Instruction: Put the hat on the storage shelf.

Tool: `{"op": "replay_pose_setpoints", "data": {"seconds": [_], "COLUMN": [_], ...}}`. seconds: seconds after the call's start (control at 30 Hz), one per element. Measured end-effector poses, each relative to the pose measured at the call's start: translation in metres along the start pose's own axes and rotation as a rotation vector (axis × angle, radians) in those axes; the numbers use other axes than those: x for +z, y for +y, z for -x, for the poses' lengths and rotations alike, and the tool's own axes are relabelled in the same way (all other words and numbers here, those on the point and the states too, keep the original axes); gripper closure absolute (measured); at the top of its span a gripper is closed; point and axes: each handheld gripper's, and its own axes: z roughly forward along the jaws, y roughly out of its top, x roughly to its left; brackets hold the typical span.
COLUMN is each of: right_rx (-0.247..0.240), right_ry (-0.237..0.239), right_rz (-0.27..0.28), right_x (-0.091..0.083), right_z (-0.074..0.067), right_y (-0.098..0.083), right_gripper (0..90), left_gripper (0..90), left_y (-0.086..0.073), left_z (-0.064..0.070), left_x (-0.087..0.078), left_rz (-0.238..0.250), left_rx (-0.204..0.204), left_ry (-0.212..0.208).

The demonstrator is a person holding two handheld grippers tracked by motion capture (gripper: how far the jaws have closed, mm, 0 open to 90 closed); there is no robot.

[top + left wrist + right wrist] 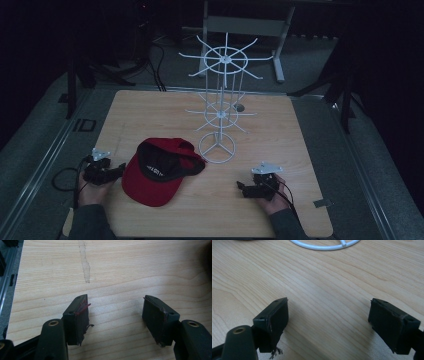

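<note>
High view dim, dark surroundings, table (280, 150) lit softly from above. Both gripper views brighter and sharp on the wood grain; near jaws slightly soft, faint shadows beneath.

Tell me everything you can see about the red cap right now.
The red cap lies upside down on the wooden table, its black lining with white lettering facing up and the brim toward the near edge. It looks like soft fabric. It sits just left of the white wire rack's ring base. Neither gripper touches it.
</note>
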Motion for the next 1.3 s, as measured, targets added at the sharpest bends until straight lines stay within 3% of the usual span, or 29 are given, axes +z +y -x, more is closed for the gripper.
{"op": "replay_pose_setpoints", "data": {"seconds": [0.23,0.4,0.47,0.6,0.73,0.8,0.93,1.07,1.3], "right_rx": [0.000,0.000,0.000,0.000,0.000,0.000,0.000,0.001,0.001], "right_ry": [0.000,0.000,0.000,0.000,0.000,0.000,0.000,0.000,-0.001], "right_rz": [0.000,0.000,0.001,0.000,0.000,0.000,0.000,0.001,0.000], "right_x": [0.000,0.000,0.000,0.000,0.000,0.000,0.000,0.000,0.000], "right_z": [0.000,0.000,0.000,0.000,0.000,0.000,0.000,0.000,0.000], "right_y": [0.000,0.000,0.000,0.000,0.000,0.000,0.000,0.000,0.000], "right_gripper": [16.3,16.3,16.3,16.3,16.3,16.3,16.3,16.3,16.3], "left_gripper": [38.1,53.7,55.5,57.3,59.0,58.8,58.7,57.8,58.1], "left_y": [0.001,0.001,0.002,0.008,0.008,0.009,0.011,0.014,0.016], "left_z": [0.000,-0.001,0.000,0.002,0.001,0.001,0.002,0.003,0.013], "left_x": [-0.001,-0.006,-0.008,-0.028,-0.039,-0.049,-0.056,-0.065,-0.081], "left_rz": [-0.012,-0.030,-0.020,0.059,0.090,0.128,0.135,0.132,0.119], "left_rx": [0.003,0.010,0.020,0.002,-0.003,-0.015,-0.011,-0.017,0.027], "left_ry": [-0.005,-0.004,0.002,-0.072,-0.108,-0.140,-0.149,-0.201,-0.237]}}
